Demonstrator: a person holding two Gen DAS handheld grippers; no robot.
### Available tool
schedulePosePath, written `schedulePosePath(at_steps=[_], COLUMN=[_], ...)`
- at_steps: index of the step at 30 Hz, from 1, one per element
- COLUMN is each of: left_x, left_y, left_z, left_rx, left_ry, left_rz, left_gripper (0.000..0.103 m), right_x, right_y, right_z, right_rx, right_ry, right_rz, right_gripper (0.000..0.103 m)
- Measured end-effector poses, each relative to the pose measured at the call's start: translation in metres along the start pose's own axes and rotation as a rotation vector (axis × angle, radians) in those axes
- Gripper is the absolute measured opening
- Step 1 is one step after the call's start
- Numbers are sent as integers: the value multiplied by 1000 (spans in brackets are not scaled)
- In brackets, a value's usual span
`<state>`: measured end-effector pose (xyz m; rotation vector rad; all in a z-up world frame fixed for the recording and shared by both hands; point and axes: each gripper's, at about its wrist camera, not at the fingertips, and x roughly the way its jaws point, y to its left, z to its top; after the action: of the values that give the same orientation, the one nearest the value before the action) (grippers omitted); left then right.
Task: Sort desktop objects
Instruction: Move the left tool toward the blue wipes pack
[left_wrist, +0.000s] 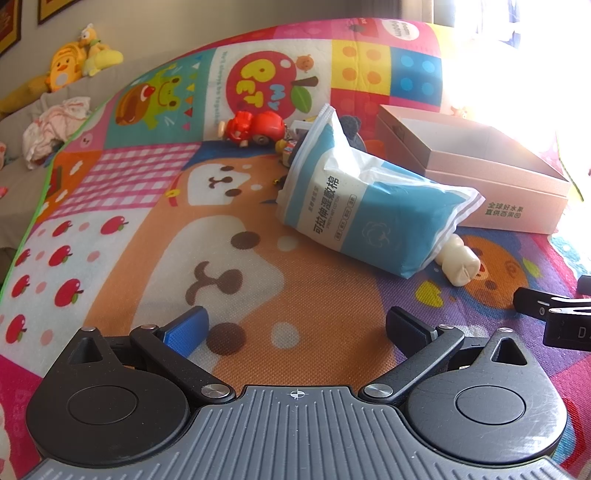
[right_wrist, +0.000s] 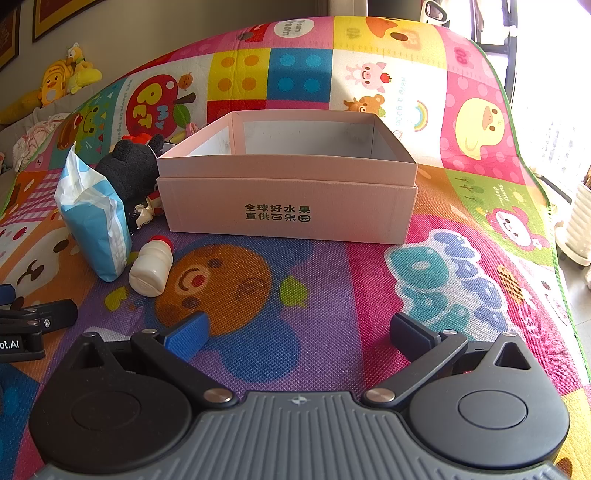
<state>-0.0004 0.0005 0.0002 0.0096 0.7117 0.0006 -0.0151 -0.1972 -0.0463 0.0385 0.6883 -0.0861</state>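
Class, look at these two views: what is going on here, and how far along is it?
A person holds a gripper in each hand over a colourful play mat. The left gripper and right gripper are both open and hold nothing. A pink box stands open and looks empty. Beside it lie a blue and white packet, a small white bottle, a black plush toy and a red toy. Sorting has not visibly begun.

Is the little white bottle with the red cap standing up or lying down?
Lying down. The little white bottle rests on its side on the play mat, beside the blue and white packet.
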Motion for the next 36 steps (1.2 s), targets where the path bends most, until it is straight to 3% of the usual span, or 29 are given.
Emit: schedulePosePath(at_steps=[17,36], left_x=[-1,2], left_y=[3,0], left_z=[0,1], left_rx=[3,17], left_ry=[2,30], left_rz=[-1,-18], left_gripper=[103,103], right_x=[1,7], right_y=[2,2], right_z=[-2,3], right_rx=[-3,-42], right_ry=[2,80], right_rz=[-3,41], right_gripper=[103,103])
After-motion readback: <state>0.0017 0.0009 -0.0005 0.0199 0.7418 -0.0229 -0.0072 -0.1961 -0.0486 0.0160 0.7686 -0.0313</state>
